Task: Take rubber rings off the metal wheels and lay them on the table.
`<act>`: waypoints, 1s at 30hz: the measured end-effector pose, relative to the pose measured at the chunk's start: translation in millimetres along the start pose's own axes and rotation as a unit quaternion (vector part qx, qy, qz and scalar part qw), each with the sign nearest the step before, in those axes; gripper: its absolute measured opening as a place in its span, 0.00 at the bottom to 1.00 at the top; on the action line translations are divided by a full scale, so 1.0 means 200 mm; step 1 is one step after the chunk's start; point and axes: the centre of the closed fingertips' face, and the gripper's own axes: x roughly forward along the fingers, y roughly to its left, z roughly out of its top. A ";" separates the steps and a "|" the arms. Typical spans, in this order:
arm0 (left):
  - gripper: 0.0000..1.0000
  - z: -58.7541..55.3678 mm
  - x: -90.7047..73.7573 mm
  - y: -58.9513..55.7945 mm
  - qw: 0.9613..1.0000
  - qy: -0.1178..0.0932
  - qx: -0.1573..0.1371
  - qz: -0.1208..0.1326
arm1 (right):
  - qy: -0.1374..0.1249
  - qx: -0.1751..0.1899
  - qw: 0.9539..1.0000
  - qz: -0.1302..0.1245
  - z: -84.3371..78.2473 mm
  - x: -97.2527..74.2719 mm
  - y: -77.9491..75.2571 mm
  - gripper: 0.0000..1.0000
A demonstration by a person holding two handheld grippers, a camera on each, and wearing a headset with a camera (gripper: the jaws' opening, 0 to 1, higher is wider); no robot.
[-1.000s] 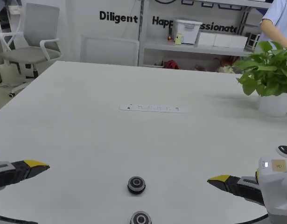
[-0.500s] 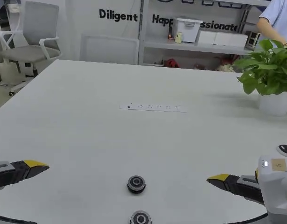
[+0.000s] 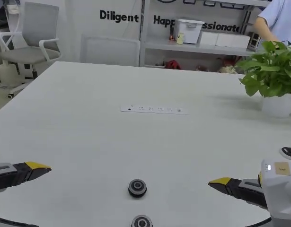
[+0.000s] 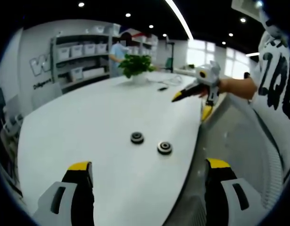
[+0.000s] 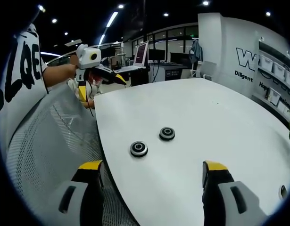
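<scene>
1. Two wheels lie flat on the white tabletop [image 3: 88, 118]: the far wheel [image 3: 137, 187], and the near wheel [image 3: 142, 222] just on the person's side of it, close to the tabletop's edge. The two do not touch.
2. Each wheel shows a dark ring [image 5: 132, 149] around a paler hub.
3. The left gripper [image 4: 148, 165] hangs well to the left of the far wheel, its jaws spread wide and holding nothing.
4. The right gripper [image 5: 152, 165] hangs well to the right of the far wheel, its jaws likewise spread and empty.
5. The far wheel lies between the two grippers, which point inward toward it; neither touches it.
6. A socket strip [image 3: 154, 109] lies beyond the far wheel, and a potted plant [image 3: 270, 71] stands farther off to its right.
</scene>
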 end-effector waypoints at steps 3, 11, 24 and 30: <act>1.00 0.00 0.00 0.00 1.000 0.001 0.000 0.000 | -0.002 0.000 1.000 0.001 0.01 0.00 0.00 0.84; 1.00 0.01 -0.01 0.00 1.000 0.004 0.003 -0.001 | -0.002 -0.005 1.000 0.006 0.03 0.00 0.01 0.84; 1.00 0.05 -0.01 -0.02 1.000 0.003 0.009 -0.008 | -0.009 -0.014 1.000 0.020 0.08 0.02 0.03 0.83; 1.00 0.06 0.00 -0.02 1.000 0.003 0.010 -0.011 | -0.012 -0.015 1.000 0.025 0.09 0.04 0.02 0.82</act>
